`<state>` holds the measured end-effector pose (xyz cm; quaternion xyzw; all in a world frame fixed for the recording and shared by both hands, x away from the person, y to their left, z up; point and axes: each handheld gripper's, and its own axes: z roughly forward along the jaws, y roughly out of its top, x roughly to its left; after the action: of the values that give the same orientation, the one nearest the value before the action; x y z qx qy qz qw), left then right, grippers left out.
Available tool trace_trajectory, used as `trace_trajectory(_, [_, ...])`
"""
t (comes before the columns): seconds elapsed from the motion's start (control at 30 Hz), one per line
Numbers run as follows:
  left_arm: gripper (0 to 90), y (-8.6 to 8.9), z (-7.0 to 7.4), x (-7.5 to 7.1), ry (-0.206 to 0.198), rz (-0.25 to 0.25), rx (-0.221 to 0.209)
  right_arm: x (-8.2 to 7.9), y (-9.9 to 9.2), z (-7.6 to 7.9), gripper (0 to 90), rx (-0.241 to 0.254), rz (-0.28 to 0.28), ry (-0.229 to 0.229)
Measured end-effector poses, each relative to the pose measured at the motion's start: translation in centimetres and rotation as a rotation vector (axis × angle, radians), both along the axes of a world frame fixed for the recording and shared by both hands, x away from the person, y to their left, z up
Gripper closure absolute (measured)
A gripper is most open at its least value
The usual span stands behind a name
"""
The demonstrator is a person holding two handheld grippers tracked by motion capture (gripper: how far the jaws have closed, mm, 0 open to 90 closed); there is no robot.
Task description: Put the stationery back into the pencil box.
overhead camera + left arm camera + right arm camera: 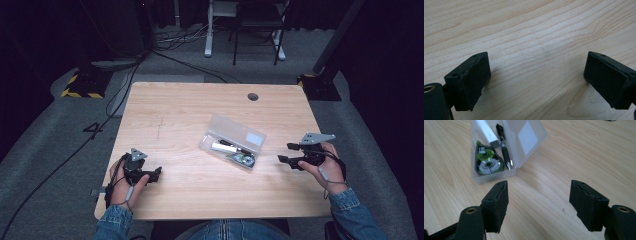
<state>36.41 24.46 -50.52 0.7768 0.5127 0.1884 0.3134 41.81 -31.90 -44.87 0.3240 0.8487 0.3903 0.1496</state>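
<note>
A clear plastic pencil case (pixel 232 141) lies open in the middle of the wooden table (pixel 180 115). In the right gripper view the case (pixel 524 157) holds a green correction-tape roller (pixel 487 161), a black pen (pixel 503 145) and a white eraser-like stick (pixel 487 132). My right gripper (pixel 285 153) is to the right of the case, apart from it, open with nothing between its jaws (pixel 539 205). My left gripper (pixel 156 174) rests near the table's front left, open over bare wood (pixel 536 77).
A round cable hole (pixel 253 96) sits near the table's far edge. Beyond the table are desk legs (pixel 208 30), floor cables (pixel 125 85) and black stands with yellow-striped bases (pixel 80 87). Grey carpet surrounds the table.
</note>
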Motion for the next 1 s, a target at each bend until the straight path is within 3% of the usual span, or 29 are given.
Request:
trace_trajectory(0.17, [6.6, 0.0, 0.0, 0.0, 0.002, -0.003, 0.002, -0.2, -0.6, -1.2, 30.0, -0.003, -0.040, 0.009])
trace_trajectory(0.4, [6.6, 0.0, 0.0, 0.0, 0.002, -0.003, 0.002, -0.1, -1.2, -2.6, 29.5, -0.015, -0.082, -0.013])
trace_trajectory(0.6, [6.6, 0.0, 0.0, 0.0, 0.002, -0.003, 0.002, 0.1, -1.4, -3.9, 28.6, -0.038, -0.079, 0.026])
trace_trajectory(0.93, [5.4, -0.1, 0.0, 0.1, 0.006, 0.003, 0.003, 0.3, -1.4, -4.9, 26.6, -0.048, -0.078, 0.029])
trace_trajectory(1.0, [4.9, -0.1, 0.0, 0.2, 0.007, -0.001, 0.007, 0.4, -1.4, -5.1, 22.6, -0.045, -0.074, 0.031])
